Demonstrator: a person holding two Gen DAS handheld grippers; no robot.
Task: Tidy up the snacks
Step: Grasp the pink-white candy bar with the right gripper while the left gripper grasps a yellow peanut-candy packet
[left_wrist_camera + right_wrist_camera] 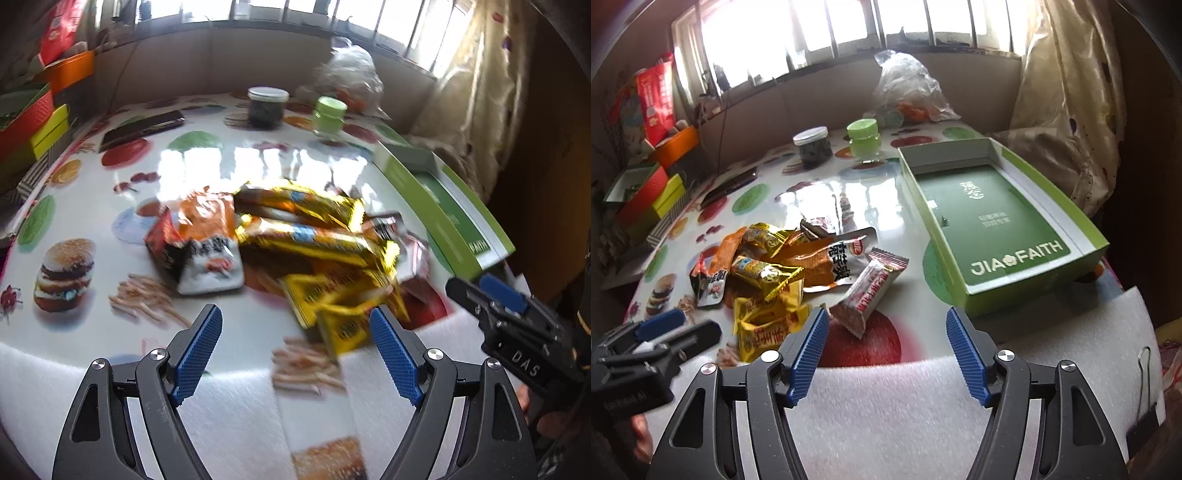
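A heap of snack packets (295, 243) (775, 273) lies mid-table: gold-wrapped bars (314, 236), yellow packets (764, 325), an orange bag (816, 266), and a red-and-white bar (871, 291) at its right edge. A green open box (997, 221) (443, 210), empty inside, sits to the right of the heap. My left gripper (297, 328) hovers open just short of the yellow packets, nothing between its blue pads. My right gripper (884, 328) stands open near the red-and-white bar, holding nothing. Each gripper shows at the other view's edge.
At the back stand a dark jar (812, 146), a green-lidded jar (863, 138) and a clear plastic bag (908, 88). Coloured boxes (646, 195) pile up at the left. White foam sheet (905, 398) covers the table's near edge, with a binder clip (1143, 406) at right.
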